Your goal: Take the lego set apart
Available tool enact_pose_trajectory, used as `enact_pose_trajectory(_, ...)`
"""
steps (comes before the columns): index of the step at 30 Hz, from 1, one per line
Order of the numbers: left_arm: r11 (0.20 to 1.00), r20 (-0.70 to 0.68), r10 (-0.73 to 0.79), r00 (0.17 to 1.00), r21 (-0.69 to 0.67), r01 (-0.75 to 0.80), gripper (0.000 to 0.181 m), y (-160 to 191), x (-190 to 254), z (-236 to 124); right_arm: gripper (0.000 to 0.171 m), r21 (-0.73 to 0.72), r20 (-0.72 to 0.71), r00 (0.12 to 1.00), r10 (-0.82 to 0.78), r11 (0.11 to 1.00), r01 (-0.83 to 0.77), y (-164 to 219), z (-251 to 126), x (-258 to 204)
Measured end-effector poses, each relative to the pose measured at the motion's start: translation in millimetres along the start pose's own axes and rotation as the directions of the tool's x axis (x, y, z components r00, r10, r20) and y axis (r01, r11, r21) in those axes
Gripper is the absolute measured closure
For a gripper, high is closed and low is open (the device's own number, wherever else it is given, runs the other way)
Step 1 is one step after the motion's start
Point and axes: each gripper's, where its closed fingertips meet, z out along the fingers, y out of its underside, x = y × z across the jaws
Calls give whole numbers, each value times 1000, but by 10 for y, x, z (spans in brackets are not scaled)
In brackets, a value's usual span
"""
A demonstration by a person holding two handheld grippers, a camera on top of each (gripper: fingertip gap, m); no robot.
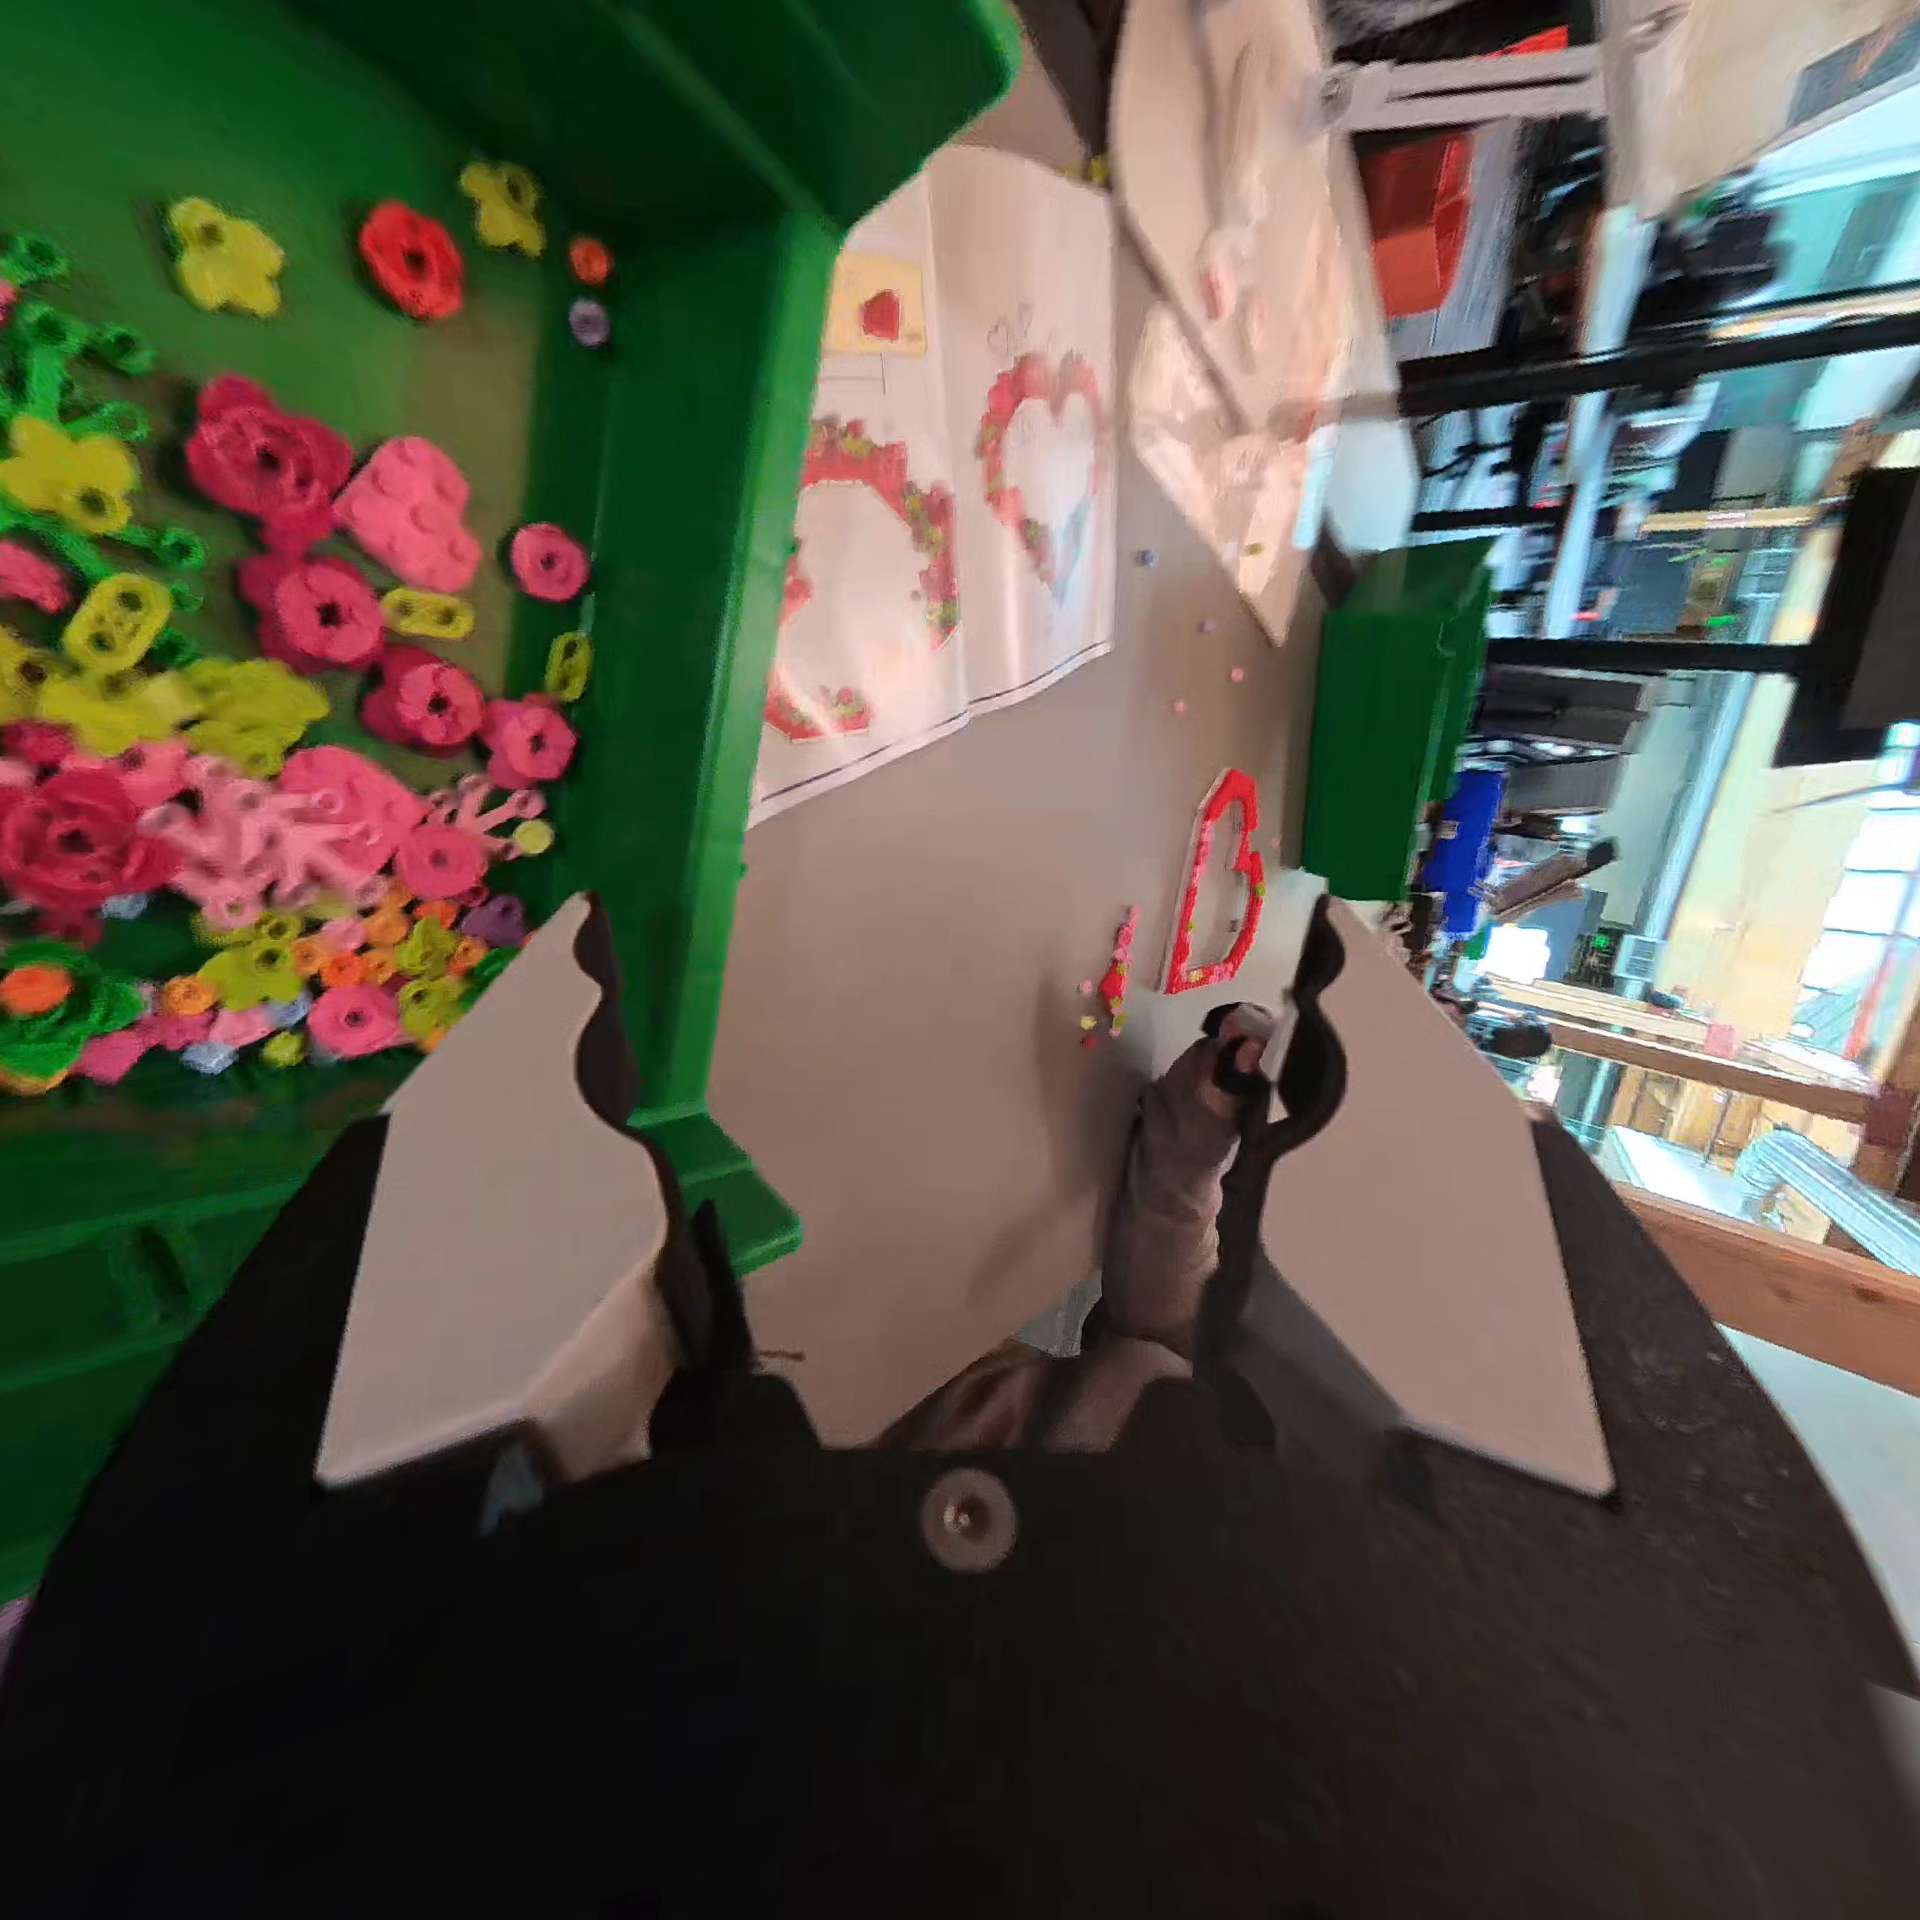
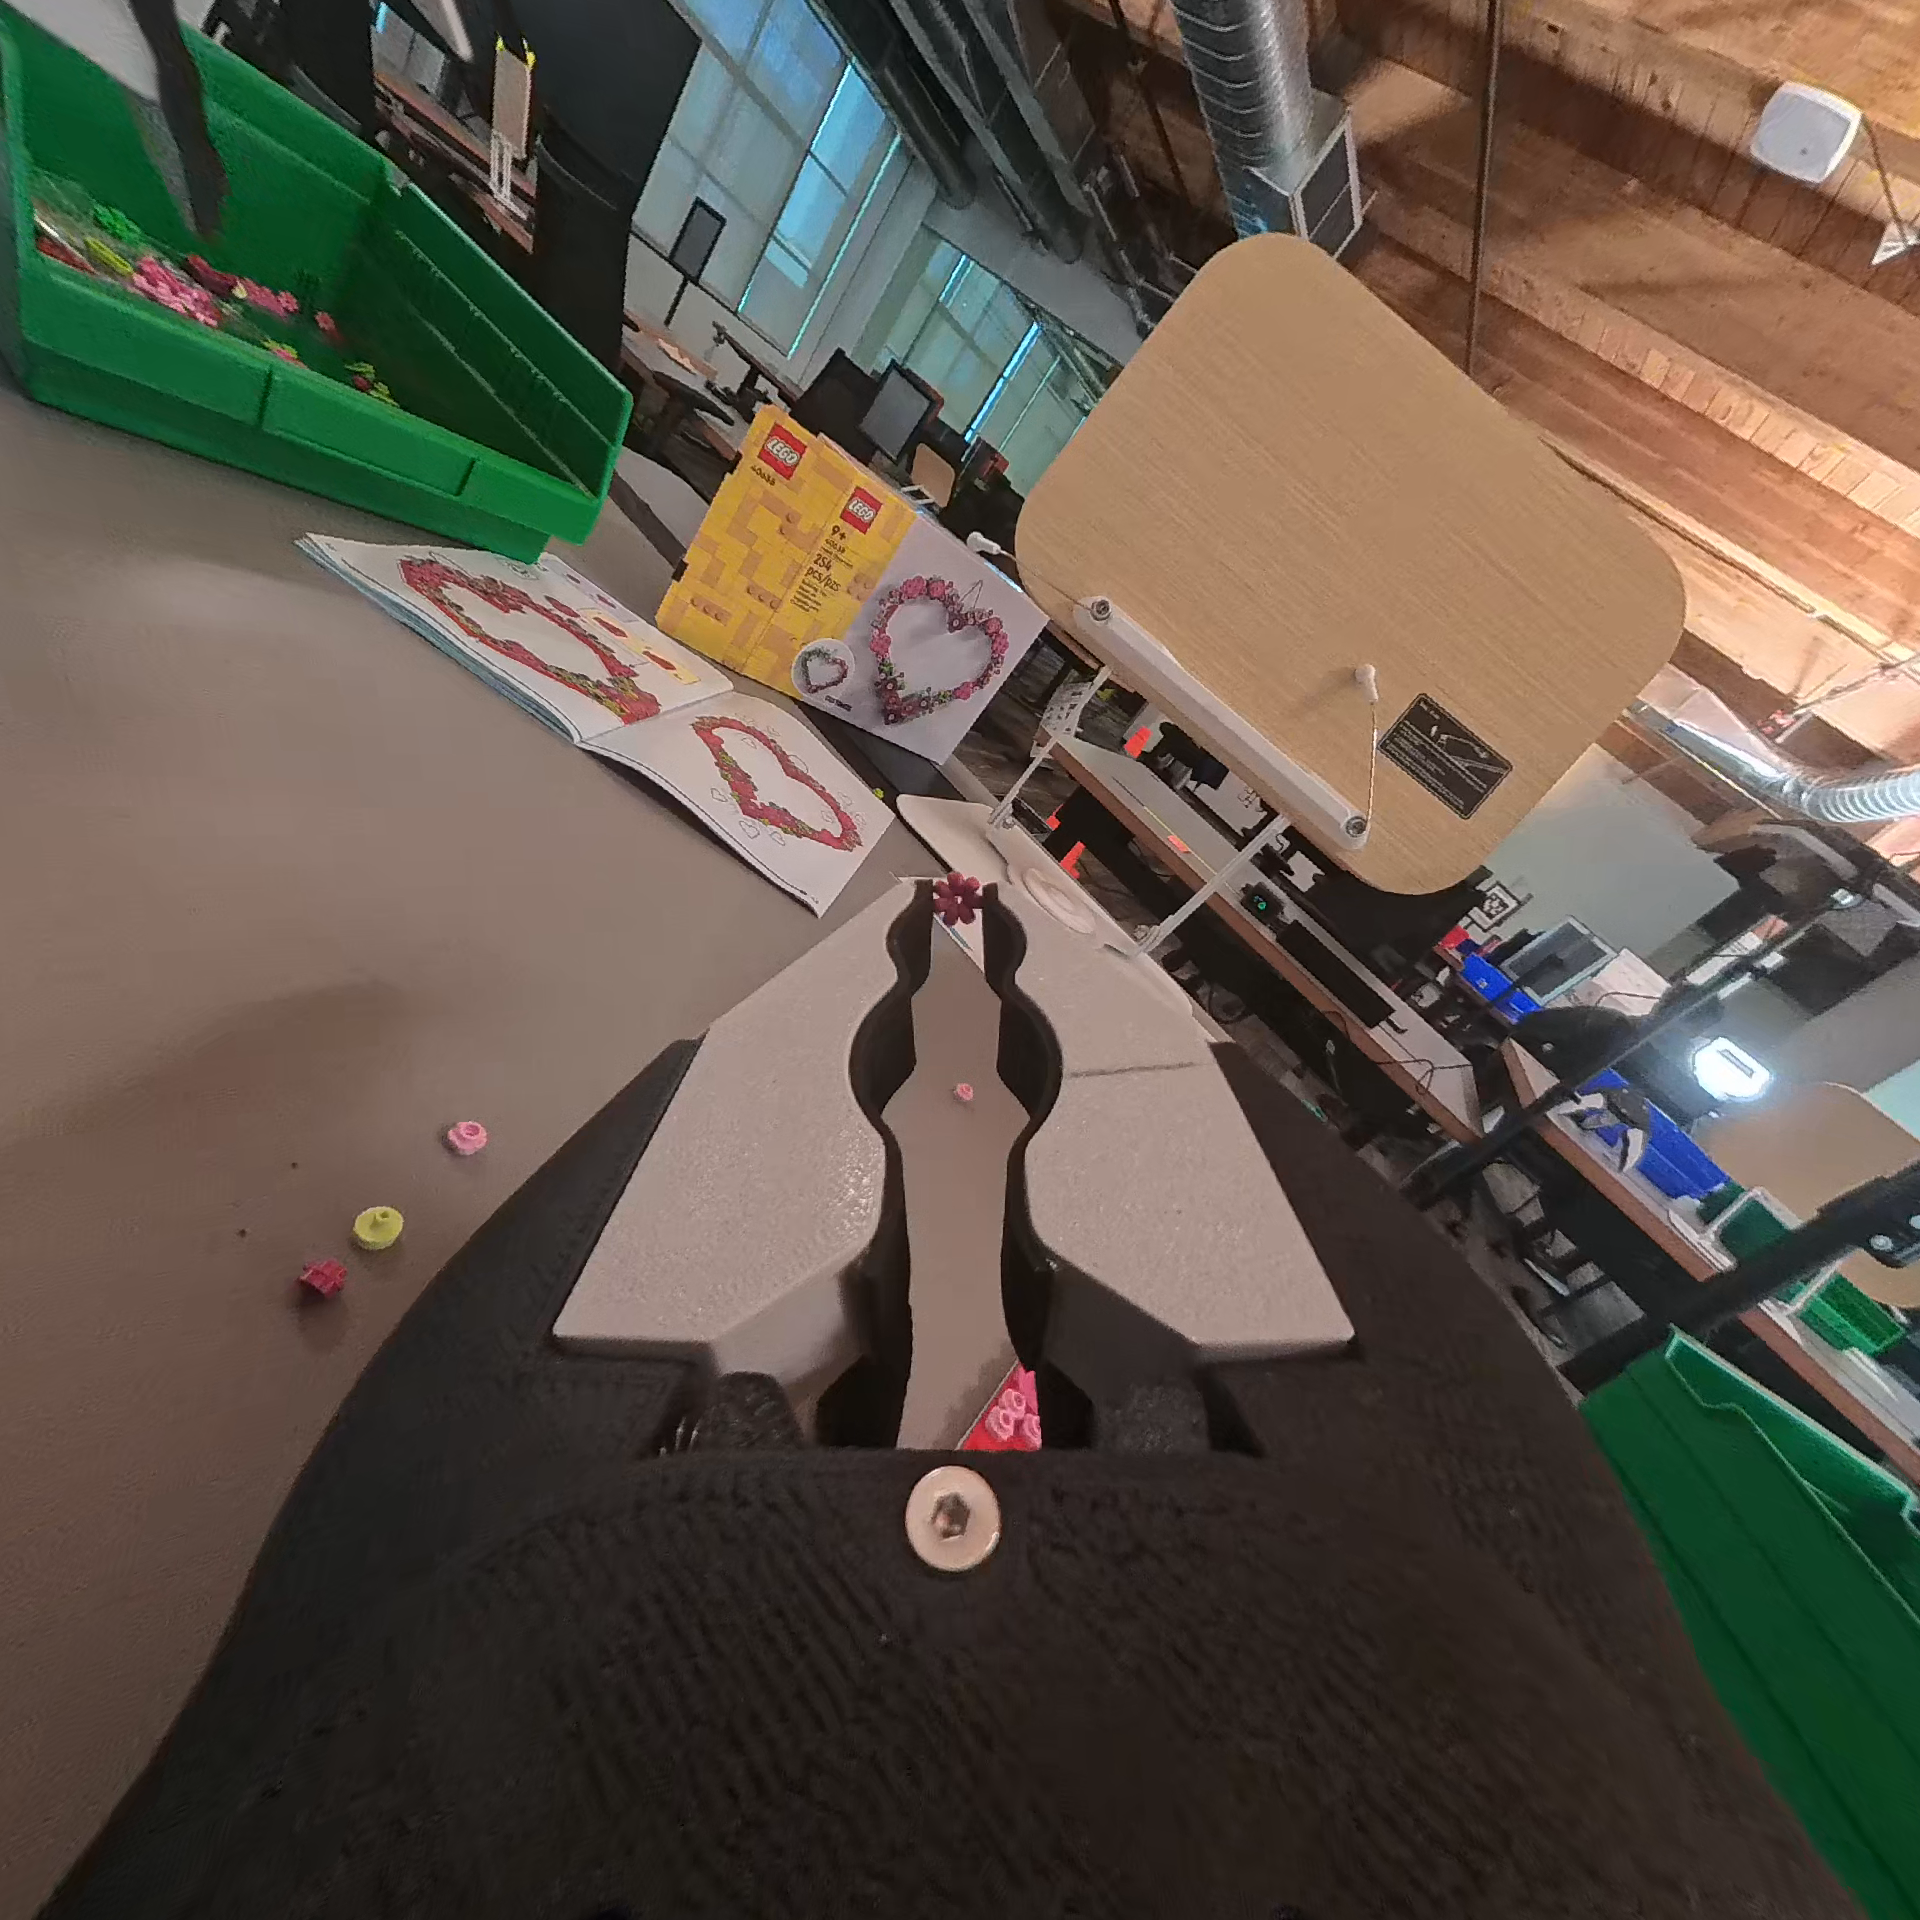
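Dark pink, a small flower piece (image 2: 956,897) is sitting pinched at the tips of the right gripper (image 2: 957,902), whose jaws are standing narrow around it. The green bin (image 2: 312,416) of loose pieces is lying ahead and to its left, beyond the instruction booklet (image 2: 623,675). The left gripper (image 1: 956,935) is hanging wide and empty just beside that bin, nearer it, while the red heart frame (image 1: 1210,883) is lying flat on the table (image 1: 935,987) well beyond the bin, long axis pointing away.

Green bin (image 1: 665,644); pink, yellow, red flower pieces (image 1: 270,644); grey table (image 2: 260,831).
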Motion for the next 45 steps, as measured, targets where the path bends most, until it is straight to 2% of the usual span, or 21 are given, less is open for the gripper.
enact_pose_trajectory(3, 990, -199, 129, 971, 84, -114, 69, 33, 530, 82, 163, 47, 16, 1000, 5, 999, -6, -94, -21, -25)
enact_pose_trajectory(5, 948, -285, 316, 905, 116, -295, 81, 300, 981, 255, 163, 114, 73, 997, 32, 993, -41, -215, -52, -101)
enact_pose_trajectory(6, 903, -321, 430, 844, 145, -405, 92, 497, 1215, 368, 163, 150, 126, 990, 64, 985, -83, -284, -71, -159)
enact_pose_trajectory(8, 749, -365, 660, 657, 243, -617, 117, 979, 1634, 611, 164, 202, 278, 944, 178, 950, -239, -435, -127, -278)
enact_pose_trajectory(9, 679, -365, 728, 581, 262, -686, 128, 1243, 1748, 760, 163, 218, 340, 910, 236, 922, -320, -503, -160, -298)
enact_pose_trajectory(11, 615, -413, 763, 497, 228, -755, 127, 1738, 1878, 1061, 163, 238, 371, 888, 272, 897, -374, -548, -193, -274)
enact_pose_trajectory(12, 595, -436, 770, 465, 229, -770, 128, 1917, 1932, 1180, 163, 237, 351, 902, 250, 909, -344, -526, -190, -261)
enact_pose_trajectory(14, 527, -379, 826, 417, 256, -810, 130, 2068, 1944, 1421, 164, 234, 301, 939, 168, 941, -243, -495, -181, -273)
enact_pose_trajectory(17, 405, -272, 903, 333, 277, -871, 149, 2165, 1916, 1660, 163, 231, 227, 973, 39, 969, -92, -487, -159, -329)
enact_pose_trajectory(19, 354, -212, 929, 304, 258, -899, 160, 2174, 1872, 1739, 163, 237, 198, 979, -42, 972, -7, -499, -155, -381)
enact_pose_trajectory(20, 334, -185, 938, 294, 246, -910, 171, 2158, 1844, 1759, 163, 239, 190, 980, -67, 971, 21, -508, -154, -402)
enact_pose_trajectory(22, 330, -187, 938, 292, 229, -916, 181, 2162, 1820, 1766, 163, 235, 180, 979, -95, 971, 50, -512, -148, -422)
enact_pose_trajectory(27, 400, -254, 903, 346, 205, -893, 181, 2166, 1779, 1760, 164, 229, 175, 974, -145, 968, 103, -509, -144, -460)
enact_pose_trajectory(32, 361, -206, 925, 319, 218, -907, 181, 2144, 1744, 1754, 163, 226, 185, 976, -116, 971, 73, -510, -126, -479)
enact_pose_trajectory(34, 350, -163, 934, 319, 231, -908, 181, 2075, 1737, 1726, 152, 239, 176, 981, -76, 970, 33, -537, -131, -435)
enact_pose_trajectory(36, 323, -49, 946, 321, 241, -915, 181, 1847, 1668, 1618, 145, 236, 138, 990, -37, 972, 3, -517, -137, -307)
enact_pose_trajectory(39, 340, 220, 889, 402, 272, -900, 181, 1145, 1463, 1145, 142, 198, 35, 998, 60, 978, -66, -397, -147, 39)
enact_pose_trajectory(42, 432, 587, 690, 423, 135, -892, 177, 257, 808, 482, 146, 191, -22, 978, 207, 961, -199, -289, -207, 383)
enact_pose_trajectory(45, 554, 748, 528, 402, 56, -831, 157, -327, 236, -59, 145, 209, -58, 932, 357, 918, -338, -186, -295, 691)
